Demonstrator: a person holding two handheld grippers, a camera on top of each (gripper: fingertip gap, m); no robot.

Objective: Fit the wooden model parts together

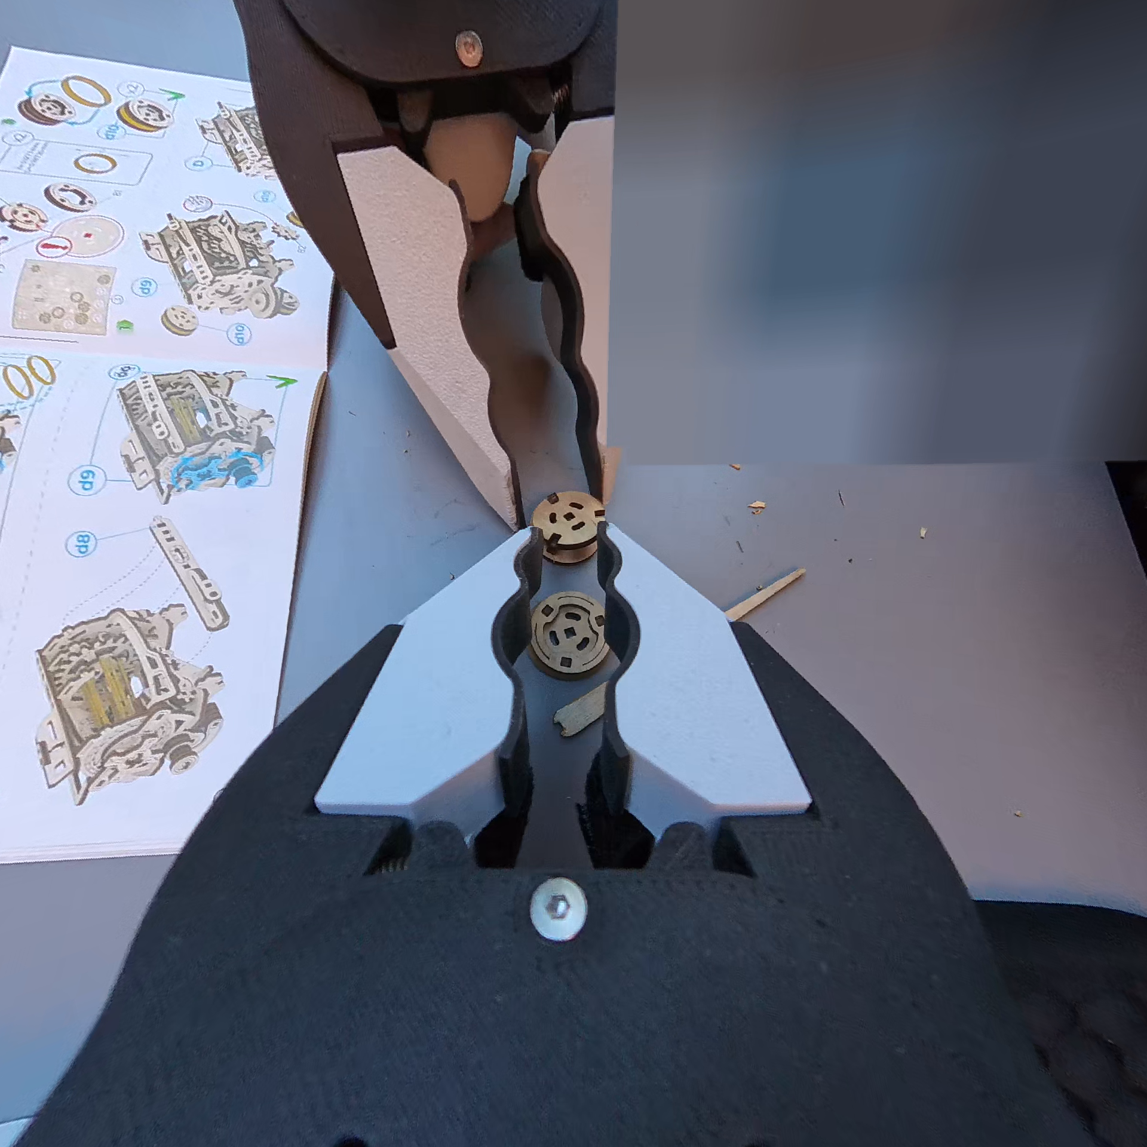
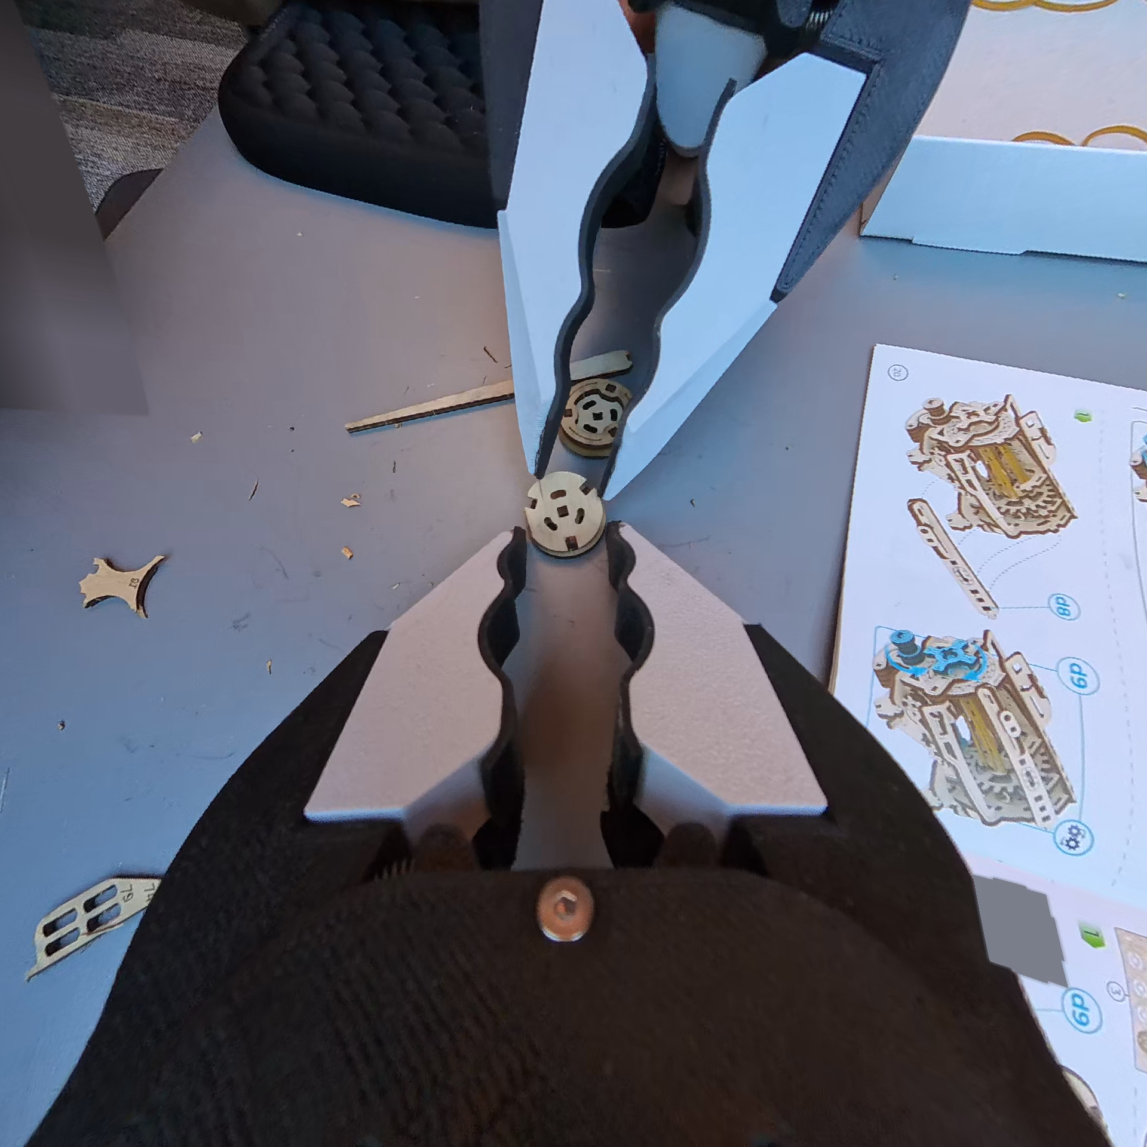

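Wooden discs remain unjoined: notched disc (image 1: 569, 526) sits at your left gripper's (image 1: 568, 527) part-open tips, unclamped; slotted disc (image 1: 569, 639) lies between its fingers; right gripper (image 2: 565, 527) likewise parted, empty.

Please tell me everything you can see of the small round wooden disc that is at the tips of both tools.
The small round pale wooden disc is a thick, layered plywood piece. Its top face has one square hole in the middle, curved slots around it and notches in the rim. It lies flat on the grey table. The left tool has its tips against the disc's sides. The right tool is open around it; contact is unclear. A second, slotted disc lies apart, between the left tool's fingers.
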